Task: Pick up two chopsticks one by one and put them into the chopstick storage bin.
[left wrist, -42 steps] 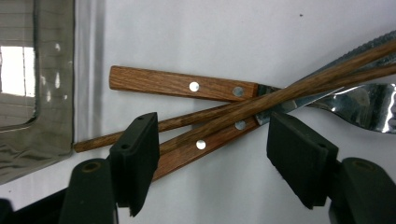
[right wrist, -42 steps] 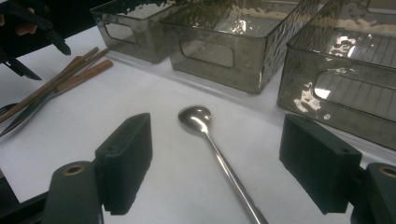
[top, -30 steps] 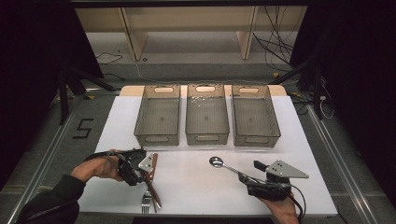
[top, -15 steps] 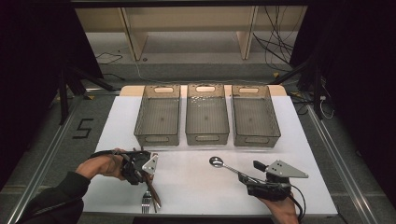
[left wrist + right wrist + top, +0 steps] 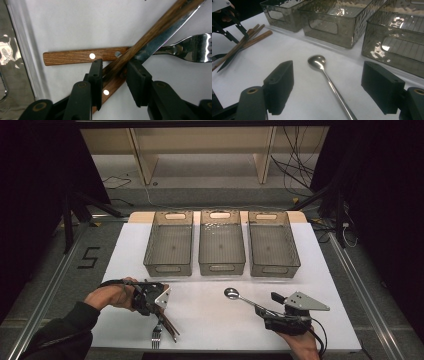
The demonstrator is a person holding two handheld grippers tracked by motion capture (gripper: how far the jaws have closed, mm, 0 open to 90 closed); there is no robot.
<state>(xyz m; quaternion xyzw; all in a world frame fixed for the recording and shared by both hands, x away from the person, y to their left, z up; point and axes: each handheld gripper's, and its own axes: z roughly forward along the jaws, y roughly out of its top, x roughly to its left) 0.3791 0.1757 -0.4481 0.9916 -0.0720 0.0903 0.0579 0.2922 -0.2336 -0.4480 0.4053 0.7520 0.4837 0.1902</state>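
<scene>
Closing over a crossed pile of cutlery near the front left corner of the white table [image 5: 210,320], the left gripper [image 5: 113,75] has been narrowing its jaws, which now straddle a wooden stick [image 5: 150,31] that lies diagonally across the heap. The pads stand just beside its sides; whether they already press on it cannot be told, so the grip looks not yet made. Beneath it lie a fork with a riveted wooden handle [image 5: 82,55] and a wooden-handled knife [image 5: 160,41], the pieces touching where they cross. All look light and stiff; the steel is likely slick, while the wood should offer better purchase, so the handle end is the sensible place to grip. Because the pieces overlap, lifting one may drag its neighbours.

Toward the front right corner, the right gripper [image 5: 327,87] hangs with its jaws spread wide, touching nothing. A long-handled metal spoon [image 5: 324,72] lies flat between them on the table, bowl pointing toward the trays. It is thin, rigid and smooth, and probably hard to pinch off a flat top; the mid-handle would balance best.

Three empty smoked-plastic trays [image 5: 220,245] sit side by side along the far edge.
</scene>
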